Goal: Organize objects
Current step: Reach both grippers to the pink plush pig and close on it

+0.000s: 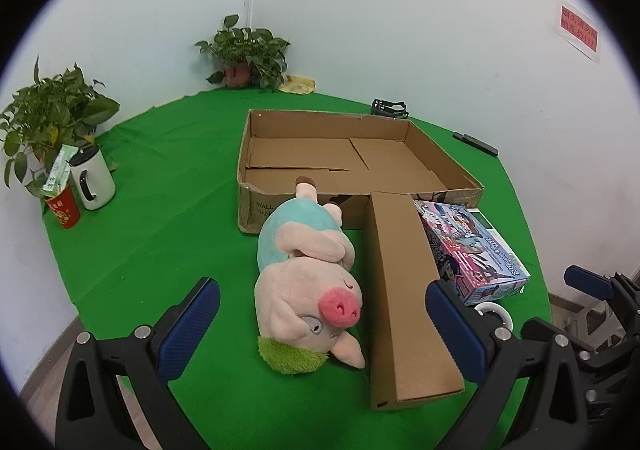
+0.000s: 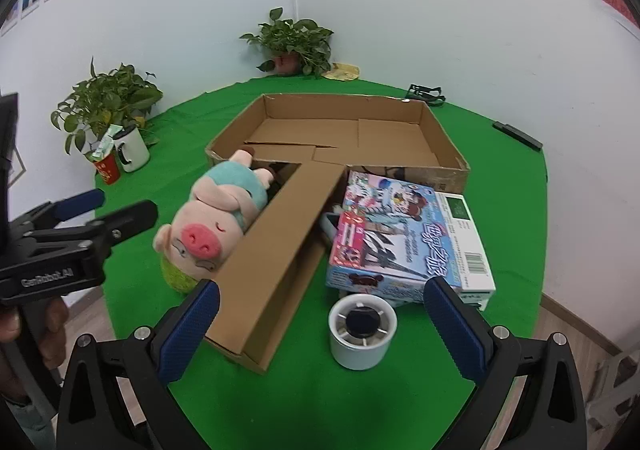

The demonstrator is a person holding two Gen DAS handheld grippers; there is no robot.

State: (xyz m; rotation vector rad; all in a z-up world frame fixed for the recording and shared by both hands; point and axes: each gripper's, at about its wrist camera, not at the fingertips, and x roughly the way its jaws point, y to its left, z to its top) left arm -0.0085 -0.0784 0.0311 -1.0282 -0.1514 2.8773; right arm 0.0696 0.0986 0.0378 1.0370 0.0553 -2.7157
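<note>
Cardboard everywhere: an empty tray (image 1: 440, 165) lies well ahead of both claws, and a long box (image 1: 400, 290) runs from its near wall back toward them. Nothing is packed yet, so this reads as the start of the job, with the first pick still to choose.

Both jaws stand wide apart and hold nothing. Ahead of the left claw (image 1: 320, 334), nearly centred between its fingers, lies the pig (image 1: 308, 282), snout toward the claw, its feet against the tray wall and its side touching the long box. Ahead of the right claw (image 2: 320, 334) stands the white roll (image 2: 362, 330), very near, with the printed box (image 2: 404, 238) just beyond it and the long box to its left.

A likely next move is the left claw dropping over the pig's soft body, closing, then lifting it clear of the wall into the tray. Plush squashes, so the grip should sit mid-body rather than on an ear.
</note>
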